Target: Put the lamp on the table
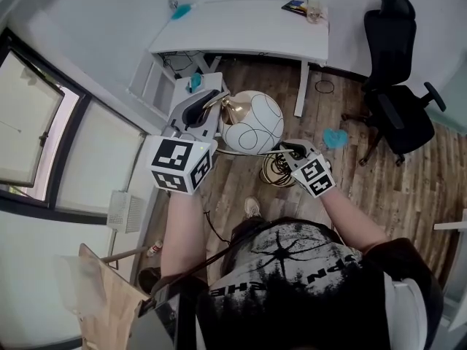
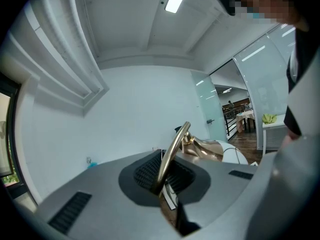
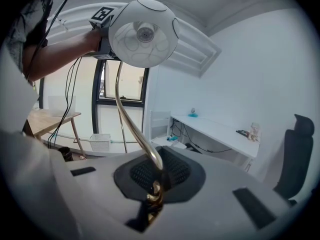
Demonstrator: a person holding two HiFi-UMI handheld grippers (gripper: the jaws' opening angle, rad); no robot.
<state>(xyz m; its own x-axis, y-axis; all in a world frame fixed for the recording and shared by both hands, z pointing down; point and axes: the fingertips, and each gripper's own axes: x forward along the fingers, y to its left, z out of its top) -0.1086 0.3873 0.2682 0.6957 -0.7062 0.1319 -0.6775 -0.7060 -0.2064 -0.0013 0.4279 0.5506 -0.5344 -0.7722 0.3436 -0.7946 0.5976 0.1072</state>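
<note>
The lamp has a white globe shade with thin black lines and a curved brass stem. I carry it in the air above the wooden floor. My left gripper is shut on the brass stem close to the shade. My right gripper is shut on the lower part of the stem, near the coiled brass base. In the right gripper view the shade hangs high with the left gripper behind it. The white table stands ahead against the wall.
A black office chair stands right of the table. On the table lie a teal object and small items. A white shelf unit sits under its left end. Windows run along the left. A blue thing lies on the floor.
</note>
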